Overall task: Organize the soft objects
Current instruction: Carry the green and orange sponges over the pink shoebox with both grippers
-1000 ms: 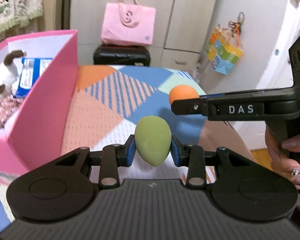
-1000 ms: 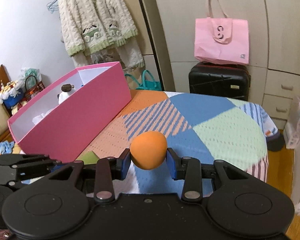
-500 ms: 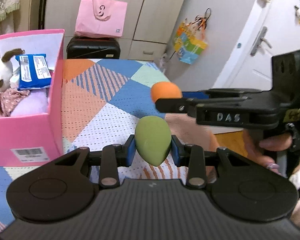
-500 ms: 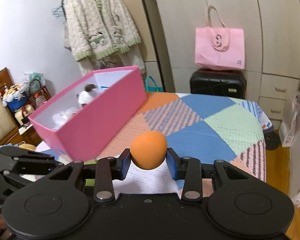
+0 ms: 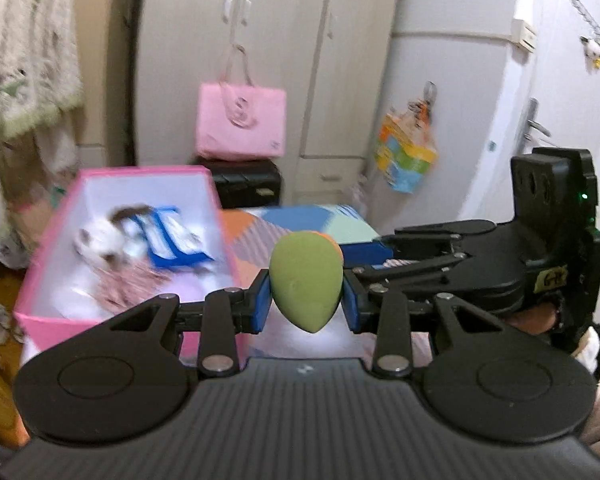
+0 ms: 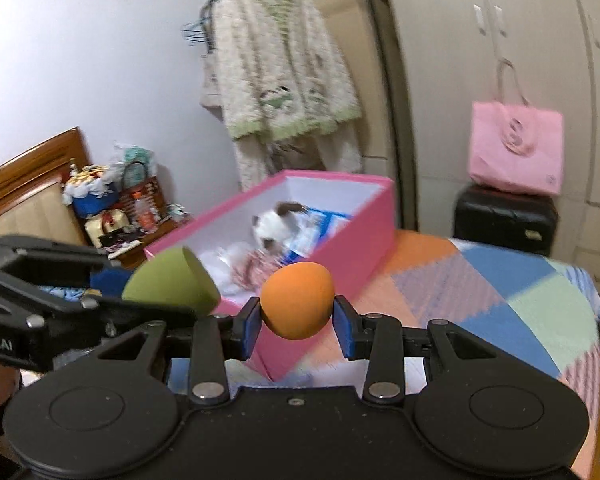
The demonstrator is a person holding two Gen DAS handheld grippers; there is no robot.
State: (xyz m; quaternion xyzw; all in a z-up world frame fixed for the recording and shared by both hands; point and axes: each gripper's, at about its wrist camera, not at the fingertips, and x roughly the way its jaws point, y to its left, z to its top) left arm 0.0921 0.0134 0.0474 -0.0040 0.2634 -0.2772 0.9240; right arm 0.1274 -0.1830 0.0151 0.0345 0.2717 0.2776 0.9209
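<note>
Sponges are both up in the air now: the green sponge [image 5: 305, 278] sits clamped in the left gripper [image 5: 305, 300], the orange sponge [image 6: 297, 299] pinched between the right gripper's [image 6: 297, 322] fingers. Over the last second both hands rose off the patchwork bedspread [image 6: 520, 300] and swung toward the pink box [image 6: 352, 224] (plush cat [image 6: 272, 226] already inside). Dropping them in looks next.

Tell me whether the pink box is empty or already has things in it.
Not empty. The pink box is open-topped and holds a white-and-brown plush toy, a blue packet and pinkish patterned fabric.
</note>
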